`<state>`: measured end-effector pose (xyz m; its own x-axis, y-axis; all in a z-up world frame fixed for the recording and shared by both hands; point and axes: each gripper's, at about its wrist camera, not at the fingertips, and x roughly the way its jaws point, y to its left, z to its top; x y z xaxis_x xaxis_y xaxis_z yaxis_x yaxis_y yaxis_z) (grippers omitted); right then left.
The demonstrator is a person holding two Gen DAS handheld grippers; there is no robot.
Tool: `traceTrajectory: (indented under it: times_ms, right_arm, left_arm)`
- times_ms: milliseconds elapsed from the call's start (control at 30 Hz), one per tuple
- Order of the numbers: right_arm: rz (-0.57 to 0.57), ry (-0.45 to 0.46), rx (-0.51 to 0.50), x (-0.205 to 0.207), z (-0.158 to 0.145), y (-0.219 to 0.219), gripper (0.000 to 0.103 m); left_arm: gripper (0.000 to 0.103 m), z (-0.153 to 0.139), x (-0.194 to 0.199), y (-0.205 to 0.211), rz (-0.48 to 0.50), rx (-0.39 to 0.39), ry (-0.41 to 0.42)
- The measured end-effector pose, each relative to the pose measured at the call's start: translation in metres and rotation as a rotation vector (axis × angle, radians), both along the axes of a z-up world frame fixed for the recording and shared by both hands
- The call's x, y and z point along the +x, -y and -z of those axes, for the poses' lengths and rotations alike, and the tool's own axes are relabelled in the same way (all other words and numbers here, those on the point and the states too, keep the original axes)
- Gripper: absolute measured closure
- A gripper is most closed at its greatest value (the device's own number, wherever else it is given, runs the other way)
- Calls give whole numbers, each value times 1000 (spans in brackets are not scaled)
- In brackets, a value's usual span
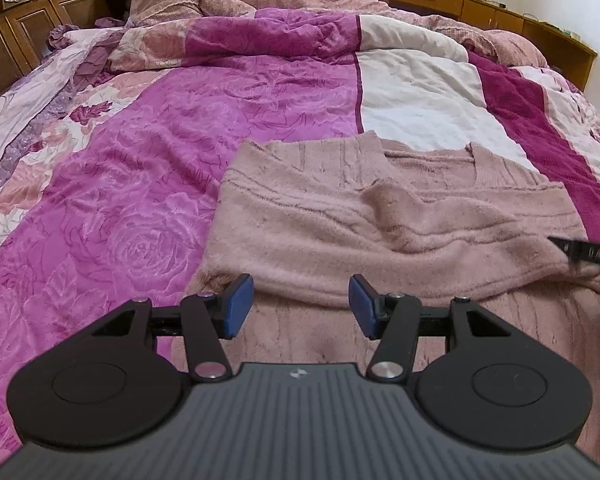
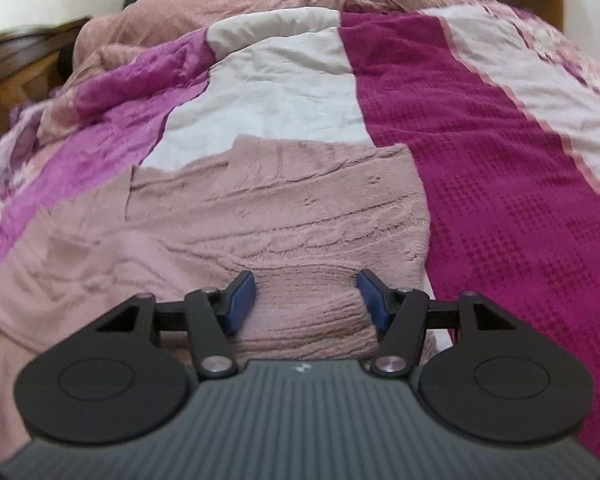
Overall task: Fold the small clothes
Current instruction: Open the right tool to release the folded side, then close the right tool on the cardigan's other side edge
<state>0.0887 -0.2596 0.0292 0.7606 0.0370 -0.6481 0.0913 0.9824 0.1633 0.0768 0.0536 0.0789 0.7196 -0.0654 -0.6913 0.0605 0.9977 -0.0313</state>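
Dusty-pink fuzzy sweater (image 1: 380, 220) spread on bed quilt (image 1: 160, 140), sleeve folded across chest. Left tongs (image 1: 301, 306) angled downward over near hem, parted, nothing between pads. Right tongs (image 2: 306, 300) tilted down, parted, ribbed cuff (image 2: 304, 320) lying between pads, unpinched.

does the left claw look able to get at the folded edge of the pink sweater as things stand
Probably yes. The left claw stands open right over the sweater, its folded edge lying just ahead between the pads. Nothing blocks it; the right claw only pokes in at the far right.
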Motion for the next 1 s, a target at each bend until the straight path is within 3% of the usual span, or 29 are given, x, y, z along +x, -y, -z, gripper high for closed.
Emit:
traceTrajectory:
  times_ms: [167,267,700,1000]
  right_arm:
    - [-20,12,-64,-5,-6,-9,68]
    - [-25,21,-105,-8,-7,-16,72]
    - [-34,75,-168,-15,-15,-30,81]
    - [-80,116,-5,-15,-18,-19,73]
  left_arm:
    - [42,-7,15,-2,-18,-27,44]
    - [42,-10,21,-5,-33,-53,51]
    - [42,-2,18,-15,-58,-81,36]
    - [42,-2,19,-13,-49,-80,37]
